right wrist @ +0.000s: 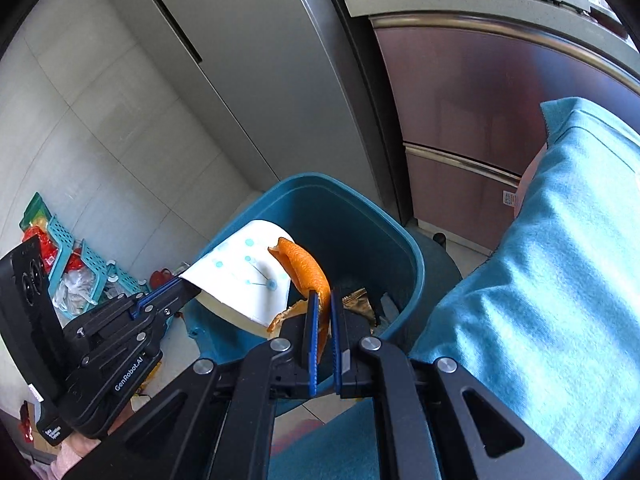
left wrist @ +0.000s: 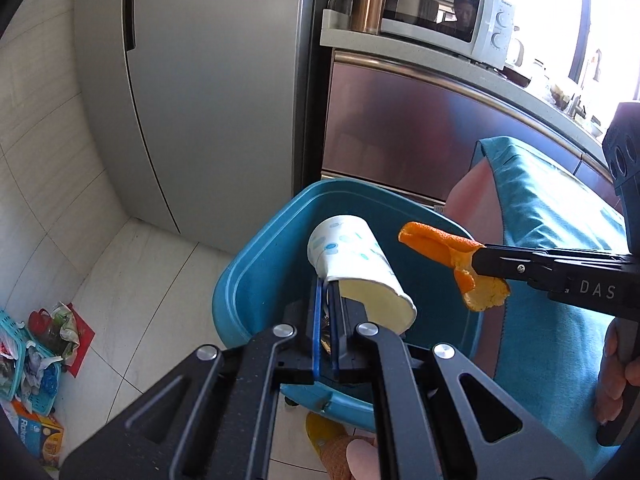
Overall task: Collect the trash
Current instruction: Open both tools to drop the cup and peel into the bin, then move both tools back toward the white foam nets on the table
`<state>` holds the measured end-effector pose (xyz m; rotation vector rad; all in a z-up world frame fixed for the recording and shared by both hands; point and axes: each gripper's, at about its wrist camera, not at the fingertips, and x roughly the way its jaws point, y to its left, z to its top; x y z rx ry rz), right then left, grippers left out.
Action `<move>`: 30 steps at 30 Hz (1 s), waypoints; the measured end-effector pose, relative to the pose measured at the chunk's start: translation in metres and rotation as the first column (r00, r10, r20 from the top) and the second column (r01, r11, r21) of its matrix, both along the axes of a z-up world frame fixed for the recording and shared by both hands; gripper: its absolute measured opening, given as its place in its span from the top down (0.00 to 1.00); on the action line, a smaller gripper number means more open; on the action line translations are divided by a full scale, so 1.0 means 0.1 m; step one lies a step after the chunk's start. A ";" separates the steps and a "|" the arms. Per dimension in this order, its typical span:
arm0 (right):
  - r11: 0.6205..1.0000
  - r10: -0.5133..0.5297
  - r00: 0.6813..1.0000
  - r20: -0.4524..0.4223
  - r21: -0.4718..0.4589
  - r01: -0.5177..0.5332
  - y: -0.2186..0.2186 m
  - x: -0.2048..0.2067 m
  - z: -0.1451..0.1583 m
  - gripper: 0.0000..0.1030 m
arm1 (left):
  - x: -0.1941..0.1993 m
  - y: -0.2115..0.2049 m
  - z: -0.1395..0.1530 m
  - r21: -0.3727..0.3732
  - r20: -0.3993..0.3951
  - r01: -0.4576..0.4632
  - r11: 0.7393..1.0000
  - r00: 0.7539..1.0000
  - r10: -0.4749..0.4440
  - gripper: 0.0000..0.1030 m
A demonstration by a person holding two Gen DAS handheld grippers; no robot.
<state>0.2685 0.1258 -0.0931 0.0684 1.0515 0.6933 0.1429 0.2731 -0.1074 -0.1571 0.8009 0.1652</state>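
A blue trash bin (left wrist: 256,264) (right wrist: 400,240) stands on the floor by the fridge, with some rubbish at its bottom. My left gripper (left wrist: 329,286) (right wrist: 176,284) is shut on the rim of a white paper cup (left wrist: 352,256) (right wrist: 244,272) with blue dots, tilted over the bin's mouth. From the right, my right gripper (right wrist: 323,294) (left wrist: 480,264) is shut on a curled strip of orange peel (left wrist: 444,248) (right wrist: 308,268). The peel hangs above the bin, just beside the cup.
A grey fridge (left wrist: 216,92) and a steel cabinet (left wrist: 400,128) with a microwave (left wrist: 440,8) stand behind the bin. A teal cloth (left wrist: 552,264) (right wrist: 540,300) covers something at the right. Teal baskets with clutter (left wrist: 36,352) (right wrist: 76,272) lie on the floor at left.
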 end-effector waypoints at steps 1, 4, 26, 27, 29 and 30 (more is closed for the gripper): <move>1.000 -0.001 1.000 0.002 -0.007 0.001 0.02 0.02 0.01 0.95 | 0.02 0.00 -0.02 0.003 -0.006 -0.003 1.000 1.000 0.003 0.96; 1.000 -0.005 1.000 0.007 -0.026 0.005 0.08 0.06 0.01 0.92 | 0.09 -0.01 -0.09 0.002 -0.027 0.000 1.000 1.000 0.000 0.96; 0.994 -0.034 0.998 0.060 0.105 0.027 -0.53 -0.33 0.24 0.77 | -0.02 -0.22 0.00 -0.040 0.042 0.053 0.998 0.998 -0.051 0.82; 0.993 -0.033 0.997 0.075 0.116 0.024 -0.59 -0.39 0.28 0.77 | -0.05 -0.25 0.06 -0.042 0.059 0.064 0.997 0.996 -0.061 0.80; 0.992 -0.044 0.993 0.114 0.122 0.030 -0.72 -0.53 0.37 0.75 | -0.12 -0.34 0.19 -0.041 0.099 0.096 0.994 0.991 -0.092 0.74; 0.991 -0.046 0.990 0.130 0.127 0.030 -0.80 -0.60 0.41 0.74 | -0.15 -0.39 0.25 -0.041 0.120 0.113 0.993 0.987 -0.107 0.72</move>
